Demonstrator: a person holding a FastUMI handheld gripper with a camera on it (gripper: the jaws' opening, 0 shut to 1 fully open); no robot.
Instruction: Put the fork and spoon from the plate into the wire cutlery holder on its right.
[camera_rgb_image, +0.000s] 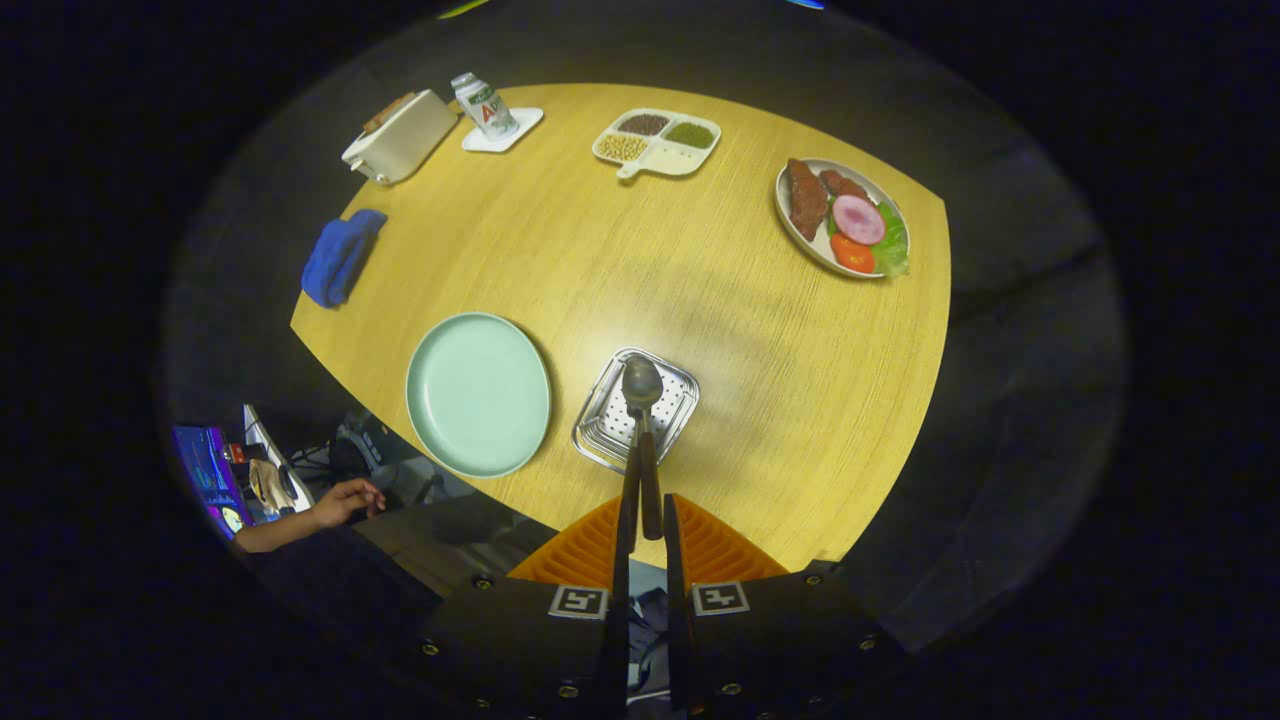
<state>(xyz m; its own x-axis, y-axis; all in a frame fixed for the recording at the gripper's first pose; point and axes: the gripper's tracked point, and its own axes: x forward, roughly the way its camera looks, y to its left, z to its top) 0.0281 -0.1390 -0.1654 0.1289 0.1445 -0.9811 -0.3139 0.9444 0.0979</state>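
My gripper (645, 515) is high above the table, looking down, and shut on slim cutlery handles that stick out ahead of the fingertips. The spoon (641, 382) ends in a grey bowl that hangs right over the wire cutlery holder (610, 425), a square metal basket on the wooden table. A second thin handle runs beside the spoon's; I cannot tell whether it is the fork. The pale green plate (478, 393) lies just left of the holder with nothing on it.
Beyond the holder, a plate of meat and vegetables (843, 215) sits far right and a divided tray of grains (657, 140) far middle. A toaster (400, 135), a bottle on a coaster (487, 105) and a blue cloth (340, 257) lie left. A person's hand (345, 500) is below the table edge.
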